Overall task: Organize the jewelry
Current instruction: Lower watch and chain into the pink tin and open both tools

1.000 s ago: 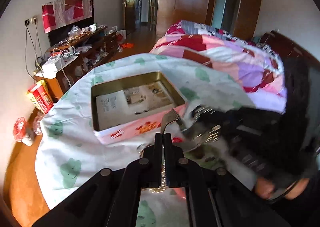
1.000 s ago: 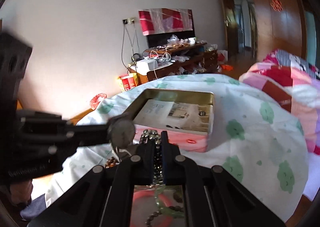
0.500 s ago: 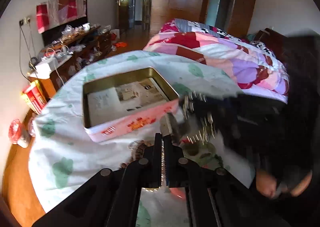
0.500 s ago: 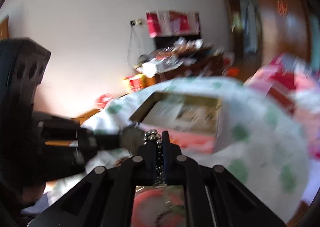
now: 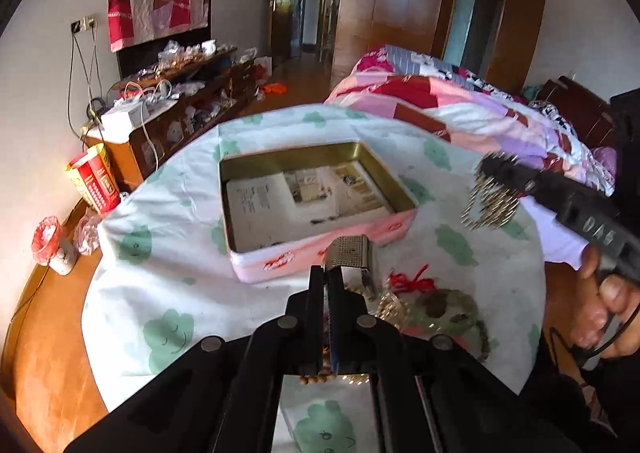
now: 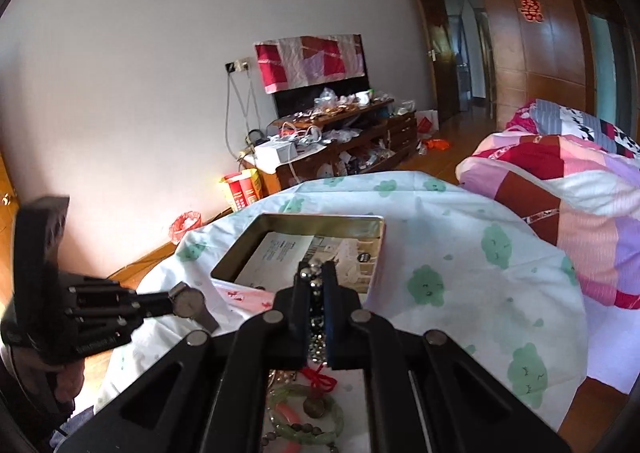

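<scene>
My left gripper (image 5: 330, 272) is shut on a wristwatch (image 5: 349, 252) with a metal mesh band, just in front of the pink tin's near wall. In the right wrist view the same watch (image 6: 187, 300) sticks out of the left gripper (image 6: 166, 302). My right gripper (image 6: 314, 274) is shut on a silvery bead chain (image 6: 316, 287). That chain (image 5: 489, 205) dangles in a bunch from the right gripper (image 5: 486, 167), in the air to the right of the tin. The open tin (image 5: 400, 227) is gold inside and holds printed paper.
A pile of jewelry (image 5: 436, 309) with a green bead bracelet and a red knot lies on the cloud-print cloth (image 5: 168, 329) near the tin. A quilted bed (image 5: 500, 121) stands to the right, a cluttered wooden cabinet (image 5: 176, 117) by the wall. A hand (image 5: 608, 317) holds the right gripper.
The right gripper has lifted the bead chain off the pile, up and to the right in the left wrist view. The left gripper with the watch has shifted slightly toward the tin.
</scene>
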A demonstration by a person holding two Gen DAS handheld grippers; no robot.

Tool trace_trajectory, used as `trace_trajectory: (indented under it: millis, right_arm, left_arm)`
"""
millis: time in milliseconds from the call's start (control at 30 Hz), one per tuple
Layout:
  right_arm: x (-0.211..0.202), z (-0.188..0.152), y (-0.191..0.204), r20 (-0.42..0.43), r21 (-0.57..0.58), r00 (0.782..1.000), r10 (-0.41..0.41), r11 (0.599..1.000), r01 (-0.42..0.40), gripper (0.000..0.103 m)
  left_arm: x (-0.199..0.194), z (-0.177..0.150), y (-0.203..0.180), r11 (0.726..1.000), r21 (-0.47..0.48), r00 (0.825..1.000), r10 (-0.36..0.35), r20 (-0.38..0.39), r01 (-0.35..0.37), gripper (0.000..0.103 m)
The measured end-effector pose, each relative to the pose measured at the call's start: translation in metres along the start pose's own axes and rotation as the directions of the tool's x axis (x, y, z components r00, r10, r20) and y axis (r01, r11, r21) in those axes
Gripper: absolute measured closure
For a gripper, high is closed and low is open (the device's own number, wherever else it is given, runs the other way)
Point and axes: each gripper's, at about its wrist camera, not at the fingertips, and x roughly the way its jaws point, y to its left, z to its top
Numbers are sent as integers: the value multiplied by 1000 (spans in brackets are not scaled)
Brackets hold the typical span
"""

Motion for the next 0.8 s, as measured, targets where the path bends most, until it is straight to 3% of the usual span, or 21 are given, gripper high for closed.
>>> trace_trajectory:
  millis: [167,433,533,800]
  right_arm:
    - [5,0,7,-8,-36,1000,13,999,-13,96]
    - [33,22,10,-30,-86,1000,6,996,-8,96]
    - [47,31,8,-40,-100,999,-5,995,1,96]
    - [88,42,7,-82,-113,997,2,993,-12,95]
  left_arm:
    - [-8,16,-5,1000,13,999,-3,50,2,103]
    - [6,50,1,991,20,987,131,95,-133,103]
    - [18,61,4,984,23,980,174,100,-177,103]
    - [55,73,13,976,29,975,211,66,-214,102]
